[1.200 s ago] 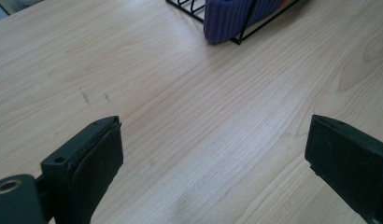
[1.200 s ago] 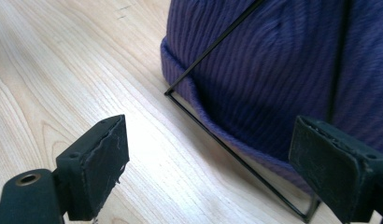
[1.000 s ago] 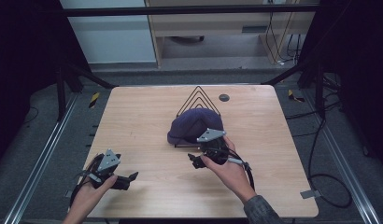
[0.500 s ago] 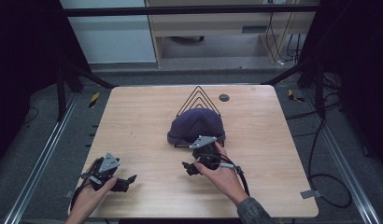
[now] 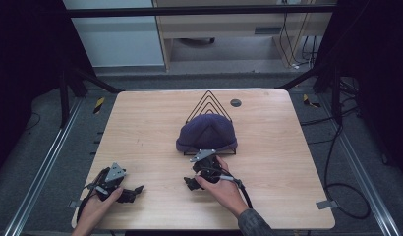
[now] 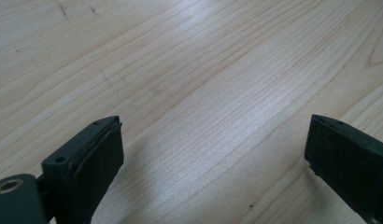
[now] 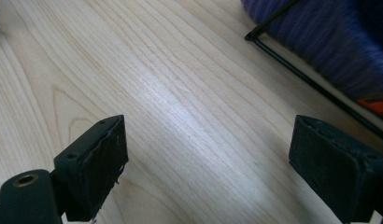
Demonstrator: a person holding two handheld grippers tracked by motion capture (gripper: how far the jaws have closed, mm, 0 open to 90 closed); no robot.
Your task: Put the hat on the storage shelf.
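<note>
A dark blue knit beanie lies over a black wire rack at the middle of the wooden table. My right gripper rests on the table just in front of the beanie, jaws wide open with bare wood between them. In the right gripper view the beanie and a black rack wire fill the upper right corner, beyond the right gripper. My left gripper lies near the front left edge, open over bare wood, as the left gripper view confirms.
A small dark round disc sits in the tabletop behind the rack. Metal rails run along both sides of the table, and cables lie on the floor to the right.
My right gripper has drawn back from the beanie's front edge toward the person and to the left. The left gripper has barely shifted.
</note>
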